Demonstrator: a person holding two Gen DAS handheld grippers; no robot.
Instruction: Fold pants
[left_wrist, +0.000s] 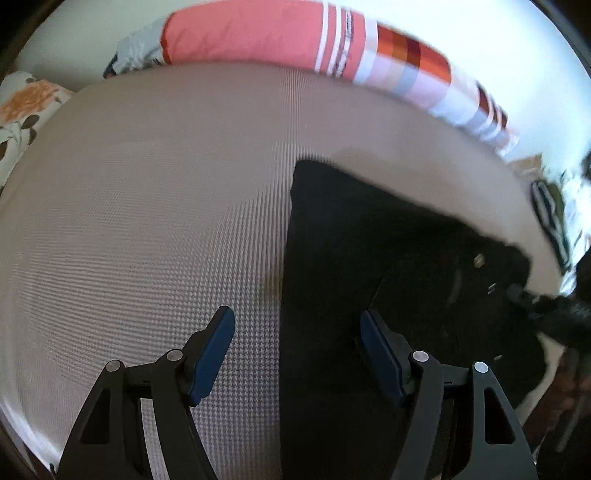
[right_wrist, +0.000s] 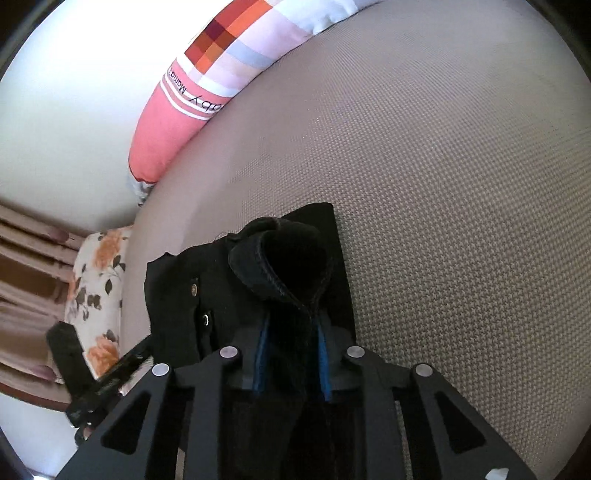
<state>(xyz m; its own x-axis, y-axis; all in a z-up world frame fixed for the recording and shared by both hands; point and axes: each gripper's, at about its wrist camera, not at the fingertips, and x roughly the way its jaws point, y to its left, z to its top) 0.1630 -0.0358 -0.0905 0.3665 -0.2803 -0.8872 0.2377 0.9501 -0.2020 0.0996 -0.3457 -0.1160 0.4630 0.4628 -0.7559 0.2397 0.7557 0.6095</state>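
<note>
— On the bed (left_wrist: 147, 221), where exactly are the pants (left_wrist: 369, 251)?

— Spread dark and flat on the grey cover, below the striped pillow (left_wrist: 258, 37). The right gripper (right_wrist: 293, 354) pinches a thick rolled hem; the left gripper (left_wrist: 297, 354) hangs wide, holding nothing, astride the cloth's edge.

— How will they handle?

— Probably soft, limp and fairly heavy. I would grip seams or the waistband near the button (right_wrist: 193, 289).

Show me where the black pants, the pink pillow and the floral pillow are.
black pants (left_wrist: 388, 236): left wrist view, flat middle of the fabric.
pink pillow (left_wrist: 243, 33): left wrist view, plain pink part.
floral pillow (right_wrist: 96, 280): right wrist view, middle of the flower print.
</note>
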